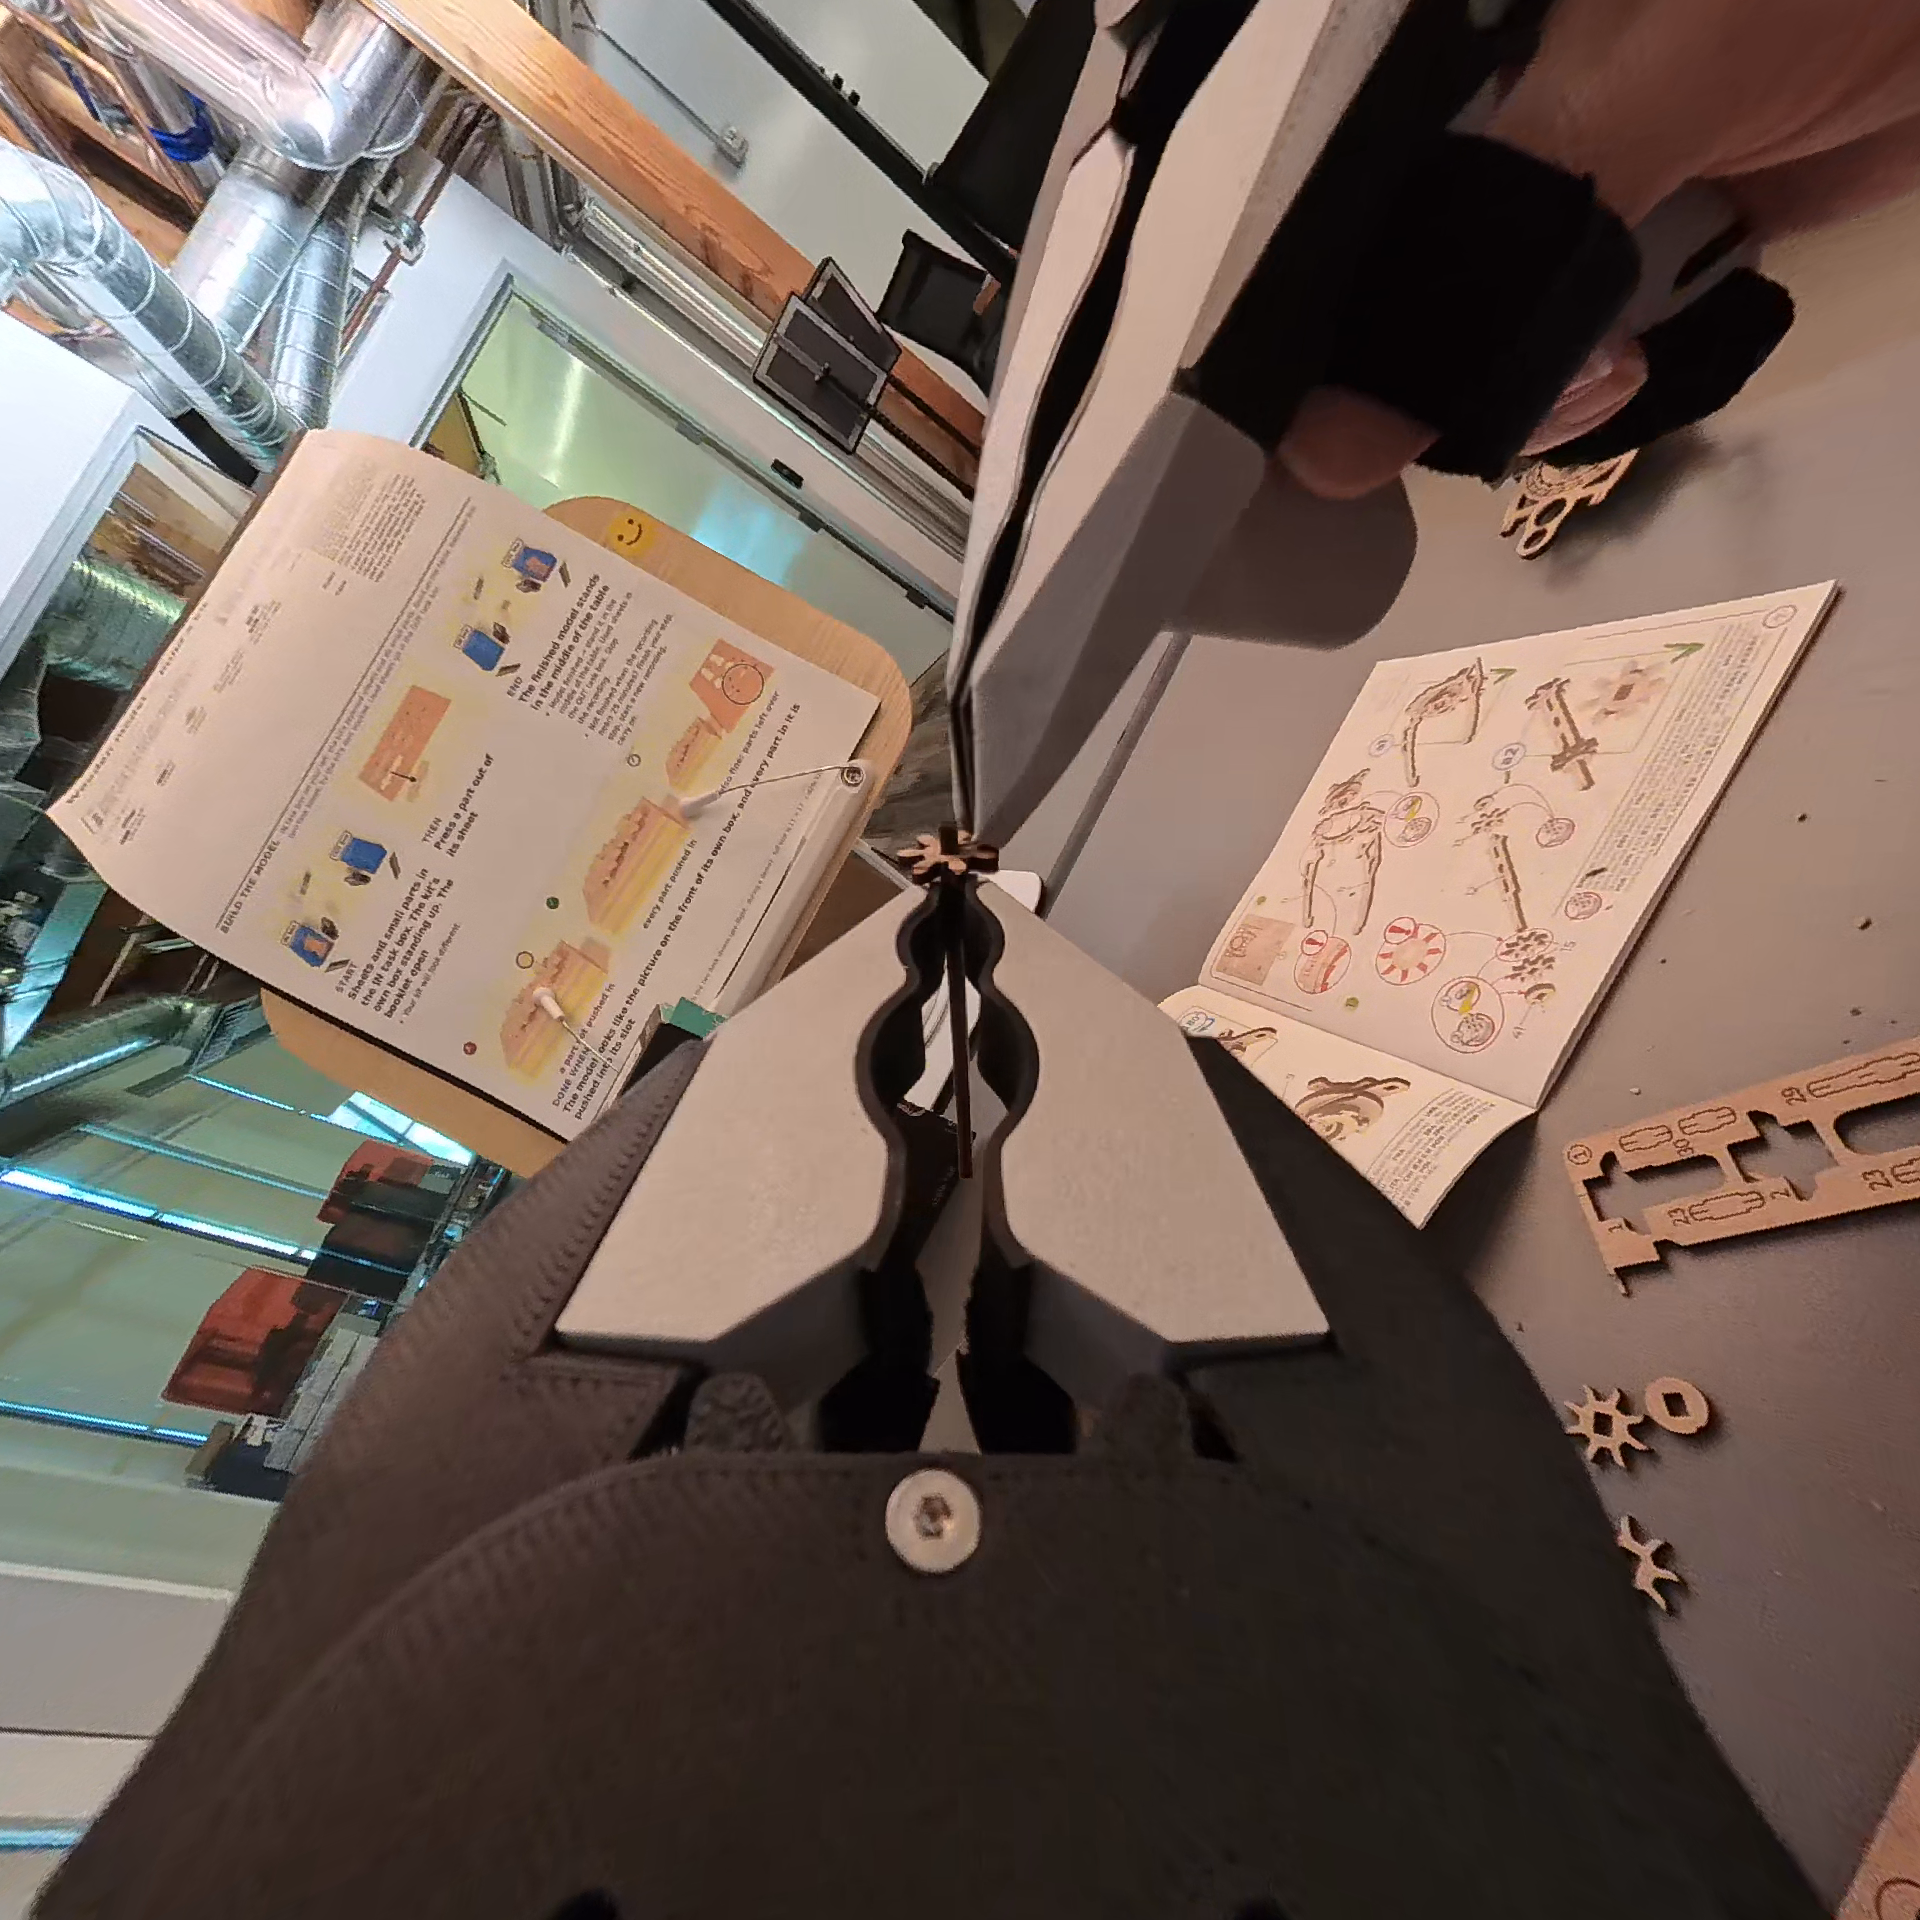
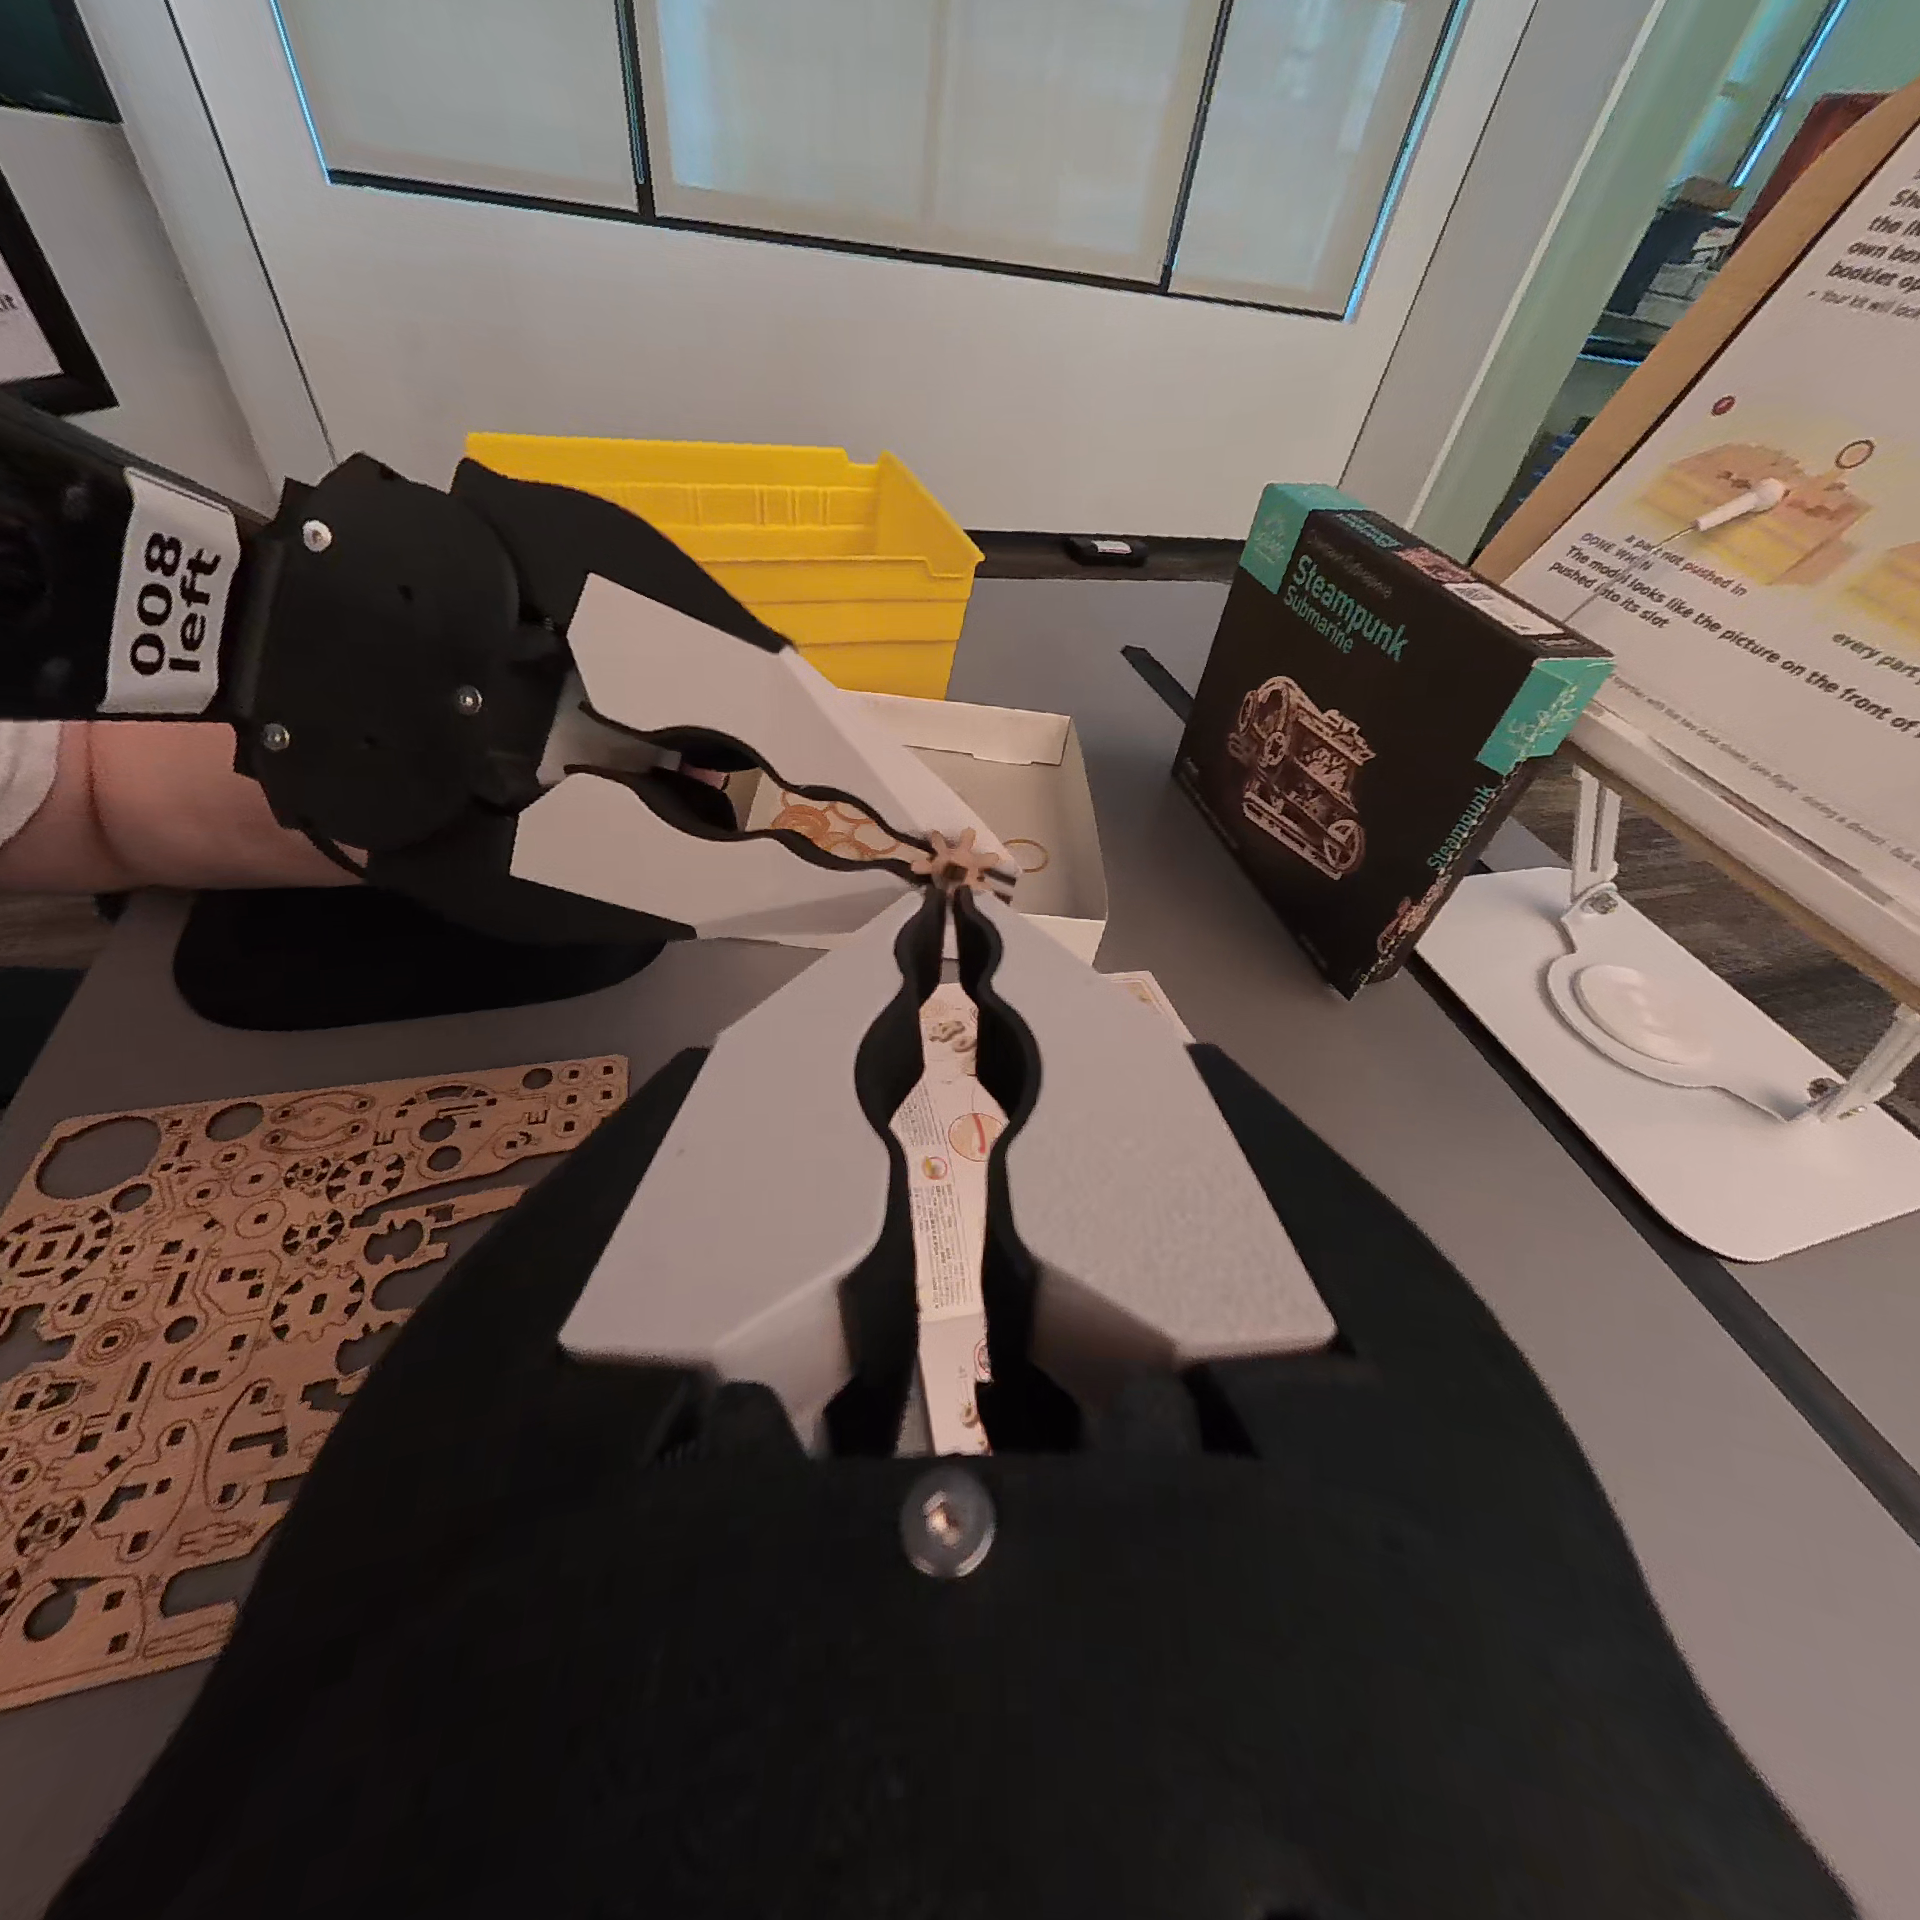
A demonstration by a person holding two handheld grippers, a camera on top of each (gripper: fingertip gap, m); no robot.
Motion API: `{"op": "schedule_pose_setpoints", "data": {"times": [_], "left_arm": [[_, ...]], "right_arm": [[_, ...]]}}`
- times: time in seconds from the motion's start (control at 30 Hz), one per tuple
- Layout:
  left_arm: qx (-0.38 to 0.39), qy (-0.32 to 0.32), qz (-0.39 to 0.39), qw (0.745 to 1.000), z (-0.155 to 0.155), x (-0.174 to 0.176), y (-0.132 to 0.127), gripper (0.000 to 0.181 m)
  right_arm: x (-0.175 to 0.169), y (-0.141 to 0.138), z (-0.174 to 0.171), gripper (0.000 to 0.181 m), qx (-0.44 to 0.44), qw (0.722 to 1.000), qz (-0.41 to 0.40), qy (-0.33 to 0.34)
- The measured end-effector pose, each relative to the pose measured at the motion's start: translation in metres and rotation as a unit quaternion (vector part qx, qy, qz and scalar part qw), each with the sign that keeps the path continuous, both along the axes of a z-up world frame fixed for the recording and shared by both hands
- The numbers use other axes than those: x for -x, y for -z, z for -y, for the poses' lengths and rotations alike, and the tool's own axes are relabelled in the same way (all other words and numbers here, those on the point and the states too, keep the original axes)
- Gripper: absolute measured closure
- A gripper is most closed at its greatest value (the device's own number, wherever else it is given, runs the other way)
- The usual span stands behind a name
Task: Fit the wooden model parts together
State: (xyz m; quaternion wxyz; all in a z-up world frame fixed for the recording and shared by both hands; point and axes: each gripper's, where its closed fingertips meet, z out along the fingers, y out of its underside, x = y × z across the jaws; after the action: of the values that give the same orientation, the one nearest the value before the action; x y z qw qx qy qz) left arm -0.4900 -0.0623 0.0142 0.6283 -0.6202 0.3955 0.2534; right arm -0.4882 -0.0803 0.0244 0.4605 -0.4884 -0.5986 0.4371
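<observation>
My left gripper (image 1: pixel 948 896) is shut on a thin wooden part (image 1: pixel 960 1039), seen edge-on between its fingers. A small wooden gear (image 1: pixel 940 857) sits at the tip of that part. In the right wrist view the left gripper (image 2: pixel 961 862) comes in from the left and the gear (image 2: pixel 951 857) is at its tips. My right gripper (image 2: pixel 943 906) is closed, with its tips pinching the gear from below. In the left wrist view the right gripper (image 1: pixel 977 831) reaches down from above to the same spot. Both are held above the grey table (image 1: pixel 1818 1351).
An open instruction booklet (image 1: pixel 1507 904) lies under the grippers. A punched wooden sheet (image 2: pixel 208 1299) lies at the left. Loose small gears (image 1: pixel 1605 1429) and a sheet offcut (image 1: pixel 1745 1164) lie nearby. A yellow bin (image 2: pixel 831 561), white box (image 2: pixel 1081 831), kit box (image 2: pixel 1382 748) and stand with instruction board (image 2: pixel 1766 520) are behind. Less than 4 cm separates the two grippers' tips.
</observation>
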Motion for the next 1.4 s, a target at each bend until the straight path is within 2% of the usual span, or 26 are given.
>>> {"op": "schedule_pose_setpoints", "data": {"times": [0.43, 0.73, 0.9, 1.07, 1.23, 1.4], "left_arm": [[0.0, -0.015, -0.009, 1.0, -0.0006, 0.001, 0.0005, 0.181], [-0.032, -0.034, -0.066, 0.997, 0.0009, -0.0001, -0.0045, 0.181], [-0.049, -0.051, -0.104, 0.992, 0.0006, 0.0005, -0.0074, 0.181], [-0.066, -0.065, -0.146, 0.985, 0.0006, -0.0004, -0.0082, 0.181], [-0.055, -0.061, -0.128, 0.988, -0.0012, 0.0022, -0.007, 0.181], [-0.019, -0.043, -0.062, 0.997, -0.0039, 0.0068, -0.0038, 0.181]], "right_arm": [[0.0015, 0.0002, 0.0, 0.181, -0.005, 1.0, 0.006, 0.019], [-0.0009, -0.0022, 0.0007, 0.181, 0.077, 0.997, 0.017, 0.014], [-0.0013, -0.0027, 0.0001, 0.181, 0.055, 0.997, 0.023, 0.039], [-0.0029, -0.0011, 0.0003, 0.181, 0.066, 0.996, 0.038, 0.035], [-0.0037, 0.0024, 0.0029, 0.181, 0.066, 0.996, 0.05, 0.022], [-0.0076, -0.0038, -0.0039, 0.181, 0.071, 0.996, 0.039, 0.026]]}}
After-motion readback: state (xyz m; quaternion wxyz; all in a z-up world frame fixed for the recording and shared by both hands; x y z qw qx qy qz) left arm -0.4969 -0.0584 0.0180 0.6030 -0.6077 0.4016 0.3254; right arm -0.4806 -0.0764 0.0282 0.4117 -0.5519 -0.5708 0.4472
